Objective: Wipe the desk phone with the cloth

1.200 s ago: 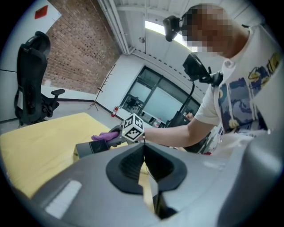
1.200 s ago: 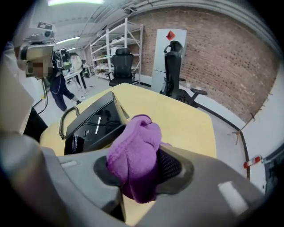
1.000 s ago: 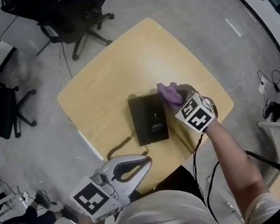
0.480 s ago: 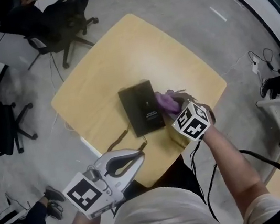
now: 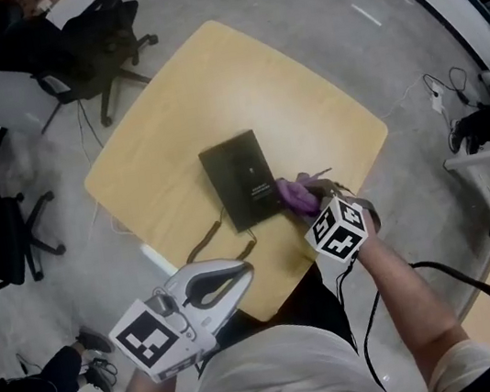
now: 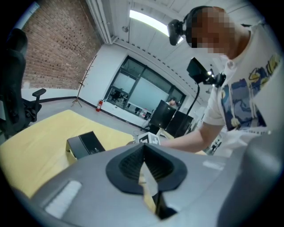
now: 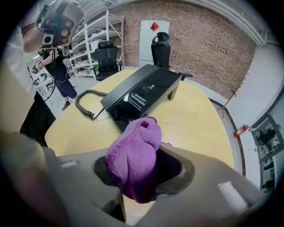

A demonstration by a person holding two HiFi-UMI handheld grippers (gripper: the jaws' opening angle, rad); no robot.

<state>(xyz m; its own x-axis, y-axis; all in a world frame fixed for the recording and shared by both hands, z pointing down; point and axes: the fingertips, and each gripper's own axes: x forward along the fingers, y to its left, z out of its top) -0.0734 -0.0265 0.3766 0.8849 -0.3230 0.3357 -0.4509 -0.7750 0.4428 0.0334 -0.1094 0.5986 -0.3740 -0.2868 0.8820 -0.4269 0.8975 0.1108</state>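
Two jaws of your right gripper [image 5: 308, 196] clamp the bunched purple cloth [image 5: 292, 194] so its free end reaches the near corner of the desk phone [image 5: 242, 180], mid-table; your left gripper [image 5: 236, 283], closed and empty, hangs clear.

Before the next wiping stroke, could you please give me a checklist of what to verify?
1. Cloth grip: ok. The purple cloth is clamped in the right gripper.
2. Cloth on phone: cannot tell. It sits at the desk phone, by its near right corner; contact is unclear.
3. Left gripper: ok. Shut, empty, by the table's near edge, away from the phone.
4. Cord: ok. It trails off the phone's left side, clear of the cloth.
5. Phone placement: ok. It stands well in from the edges of the table.
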